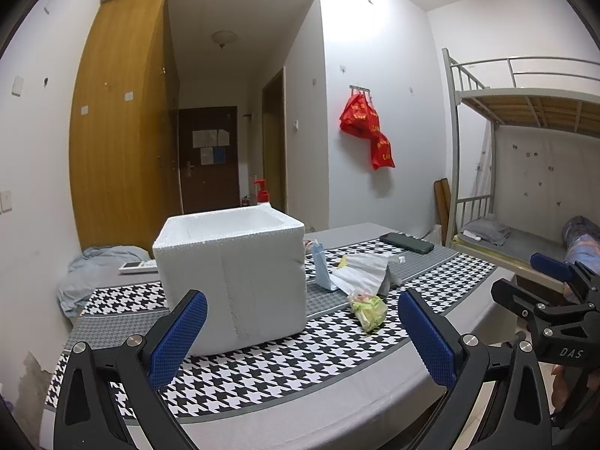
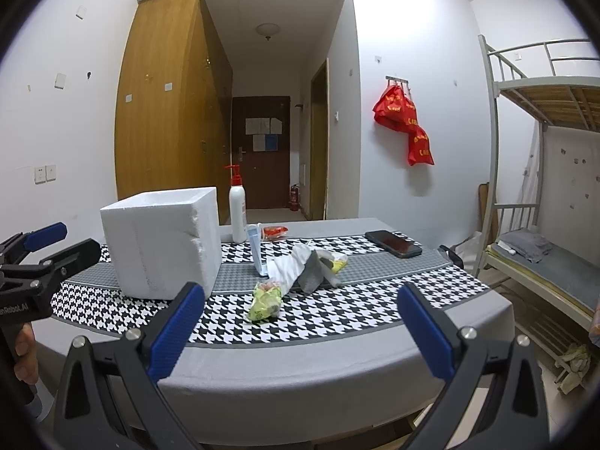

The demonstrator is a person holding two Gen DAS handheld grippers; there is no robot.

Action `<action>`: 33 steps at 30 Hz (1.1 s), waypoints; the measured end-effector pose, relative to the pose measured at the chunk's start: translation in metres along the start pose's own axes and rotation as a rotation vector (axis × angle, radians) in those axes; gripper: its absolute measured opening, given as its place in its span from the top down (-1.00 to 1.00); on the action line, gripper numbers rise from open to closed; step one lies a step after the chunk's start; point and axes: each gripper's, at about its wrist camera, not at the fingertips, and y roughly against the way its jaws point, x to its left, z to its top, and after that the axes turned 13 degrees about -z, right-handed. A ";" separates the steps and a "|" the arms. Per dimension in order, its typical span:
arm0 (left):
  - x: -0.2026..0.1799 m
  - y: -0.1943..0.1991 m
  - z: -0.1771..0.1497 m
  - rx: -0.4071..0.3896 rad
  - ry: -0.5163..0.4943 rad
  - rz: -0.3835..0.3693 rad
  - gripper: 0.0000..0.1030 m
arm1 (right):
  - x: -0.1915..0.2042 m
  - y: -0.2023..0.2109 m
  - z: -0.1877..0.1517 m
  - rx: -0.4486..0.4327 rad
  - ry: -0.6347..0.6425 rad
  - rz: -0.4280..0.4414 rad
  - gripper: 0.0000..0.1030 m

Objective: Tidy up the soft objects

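A white foam box (image 1: pixel 232 281) (image 2: pixel 165 240) stands open-topped on the houndstooth tablecloth (image 1: pixel 262 371) (image 2: pixel 337 315). To its right lie soft items: a green-yellow plastic packet (image 1: pixel 367 309) (image 2: pixel 266 300), a white and grey cloth heap (image 1: pixel 362 272) (image 2: pixel 307 266), a light blue pouch (image 1: pixel 322 270) (image 2: pixel 257 249) and a small red packet (image 2: pixel 275 231). My left gripper (image 1: pixel 302 333) is open and empty, near the table's front, facing the box. My right gripper (image 2: pixel 300 326) is open and empty, before the table edge, facing the packet.
A black phone (image 1: pixel 407 243) (image 2: pixel 393 243) lies at the table's back right. A white pump bottle (image 2: pixel 237 210) stands behind the box. A bunk bed (image 1: pixel 525 172) (image 2: pixel 543 172) is at right. A blue cloth and remote (image 1: pixel 137 265) lie at back left.
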 end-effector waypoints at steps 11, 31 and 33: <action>-0.001 -0.001 -0.001 0.007 -0.007 -0.003 -0.98 | 0.001 0.000 -0.001 0.003 0.001 0.005 -1.00; 0.002 -0.023 -0.004 0.066 0.024 -0.062 -0.98 | -0.003 -0.013 -0.001 0.023 0.002 0.000 -1.00; 0.002 -0.027 -0.003 0.073 0.029 -0.069 -0.98 | -0.005 -0.019 -0.002 0.034 0.000 -0.002 -1.00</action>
